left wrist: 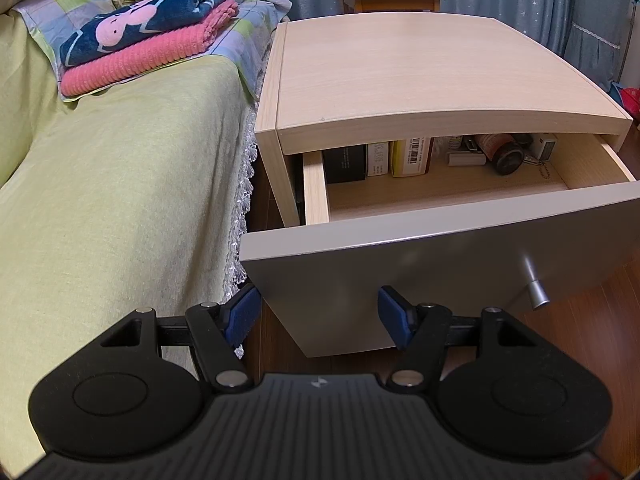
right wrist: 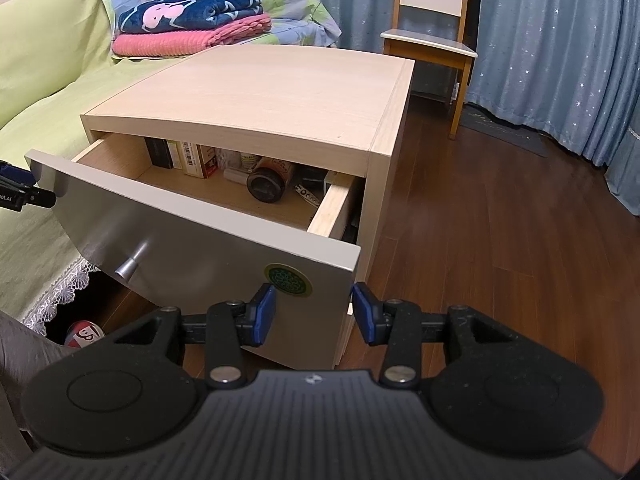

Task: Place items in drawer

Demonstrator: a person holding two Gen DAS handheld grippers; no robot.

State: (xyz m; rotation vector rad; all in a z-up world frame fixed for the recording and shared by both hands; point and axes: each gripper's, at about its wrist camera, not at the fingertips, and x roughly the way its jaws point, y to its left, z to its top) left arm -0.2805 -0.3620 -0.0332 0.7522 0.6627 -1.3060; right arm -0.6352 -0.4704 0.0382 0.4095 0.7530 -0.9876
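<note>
Left wrist: left gripper (left wrist: 318, 314) spread wide, empty, low before drawer (left wrist: 440, 276) front. Drawer pulled out of nightstand (left wrist: 392, 76); boxes (left wrist: 378, 158) and jar (left wrist: 506, 152) at back, front floor bare. Knob (left wrist: 534, 282) likely best hold.

Right wrist: right gripper (right wrist: 314, 312) spread, empty, at drawer's right corner. Stiff panel, probably slides easily. Floor (right wrist: 500, 220) clear rightward; bed (right wrist: 44, 92) crowds left.
</note>
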